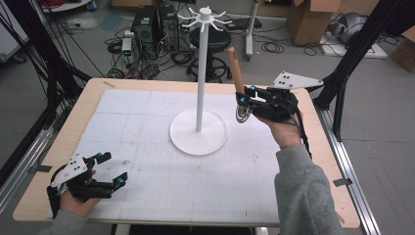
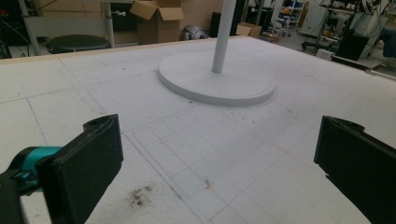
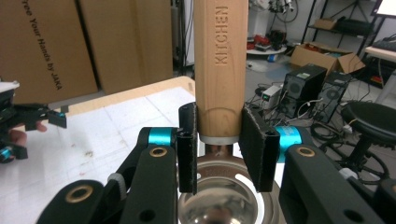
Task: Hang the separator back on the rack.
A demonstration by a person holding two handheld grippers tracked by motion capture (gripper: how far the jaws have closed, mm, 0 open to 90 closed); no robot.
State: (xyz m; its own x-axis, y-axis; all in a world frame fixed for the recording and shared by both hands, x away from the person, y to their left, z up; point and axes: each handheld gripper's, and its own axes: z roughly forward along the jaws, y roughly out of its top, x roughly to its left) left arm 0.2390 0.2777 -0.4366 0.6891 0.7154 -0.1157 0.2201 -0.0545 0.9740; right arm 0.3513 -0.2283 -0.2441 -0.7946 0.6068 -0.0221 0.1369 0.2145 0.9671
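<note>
A kitchen utensil with a light wooden handle (image 1: 235, 68) and a shiny metal head (image 1: 242, 113) is held upright, handle up, to the right of the white stand (image 1: 200, 73). My right gripper (image 1: 243, 95) is shut on the handle's lower end (image 3: 219, 93), with the metal head (image 3: 219, 200) hanging just beneath the pads. The stand has a round base (image 1: 198, 132) and a ring of hooks (image 1: 205, 17) at its top. My left gripper (image 1: 112, 169) rests open at the table's near left corner, nothing between its fingers (image 2: 84, 163).
The stand's base (image 2: 215, 81) sits mid-table on a white gridded mat (image 1: 147, 161). Beyond the table's far edge are a black stool (image 1: 210, 39), computer towers (image 1: 154, 24), cables and cardboard boxes (image 1: 313, 17). The left gripper (image 3: 28, 119) appears far off in the right gripper view.
</note>
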